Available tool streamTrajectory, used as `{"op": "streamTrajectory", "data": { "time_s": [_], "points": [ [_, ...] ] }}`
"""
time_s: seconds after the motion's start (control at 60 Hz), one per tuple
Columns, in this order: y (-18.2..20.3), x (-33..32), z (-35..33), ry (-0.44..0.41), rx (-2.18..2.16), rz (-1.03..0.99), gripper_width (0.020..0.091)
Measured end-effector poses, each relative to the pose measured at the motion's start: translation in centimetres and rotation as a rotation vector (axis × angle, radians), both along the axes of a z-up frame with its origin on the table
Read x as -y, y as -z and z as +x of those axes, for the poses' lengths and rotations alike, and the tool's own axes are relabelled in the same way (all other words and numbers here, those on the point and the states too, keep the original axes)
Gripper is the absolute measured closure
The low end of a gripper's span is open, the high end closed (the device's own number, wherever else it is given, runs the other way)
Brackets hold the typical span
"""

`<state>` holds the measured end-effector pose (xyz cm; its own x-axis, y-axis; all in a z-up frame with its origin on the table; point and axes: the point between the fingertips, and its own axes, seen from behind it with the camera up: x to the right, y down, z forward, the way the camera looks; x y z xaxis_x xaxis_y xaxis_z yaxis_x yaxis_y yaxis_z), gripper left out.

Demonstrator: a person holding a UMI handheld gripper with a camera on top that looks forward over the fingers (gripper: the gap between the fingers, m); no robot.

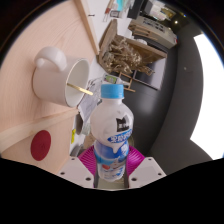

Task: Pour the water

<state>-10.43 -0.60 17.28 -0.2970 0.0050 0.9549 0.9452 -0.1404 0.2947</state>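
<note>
My gripper (pixel 111 160) is shut on a clear plastic water bottle (pixel 112 135) with a blue and white label and a light blue cap (pixel 112 91). The pink pads (pixel 90 157) press on the bottle's sides. The bottle leans forward, its cap close to the rim of a white mug (pixel 62 78) that stands on the light wooden table (pixel 30 110) just beyond it. The mug's handle points away from the bottle and its opening faces the cap. I see no water flowing.
A dark red round disc (pixel 40 144) lies on the table beside the fingers. Past the table edge is a dark floor (pixel 185 100) with a cardboard box of clutter (pixel 130 55) and more items behind it.
</note>
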Motion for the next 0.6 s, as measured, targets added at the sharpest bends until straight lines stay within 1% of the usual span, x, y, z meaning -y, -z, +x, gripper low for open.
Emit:
{"op": "streamTrajectory", "data": {
  "time_s": [0.083,0.15,0.233,0.35,0.417,0.533,0.6],
  "points": [
    [-0.4,0.3,0.6,0.031,-0.235,-0.012,0.0766],
    [-1.2,1.0,1.1,0.056,-0.489,-0.025,0.0767],
    [-1.2,1.6,1.9,0.094,-0.823,-0.045,0.0765],
    [1.2,2.1,2.1,0.137,-1.239,-0.114,0.0765],
    [3.4,2.2,2.1,0.154,-1.421,-0.157,0.0764],
    [7.4,2.1,2.8,0.203,-1.617,-0.201,0.0759],
    [9.0,2.0,3.4,0.209,-1.671,-0.214,0.0758]
  ]
}}
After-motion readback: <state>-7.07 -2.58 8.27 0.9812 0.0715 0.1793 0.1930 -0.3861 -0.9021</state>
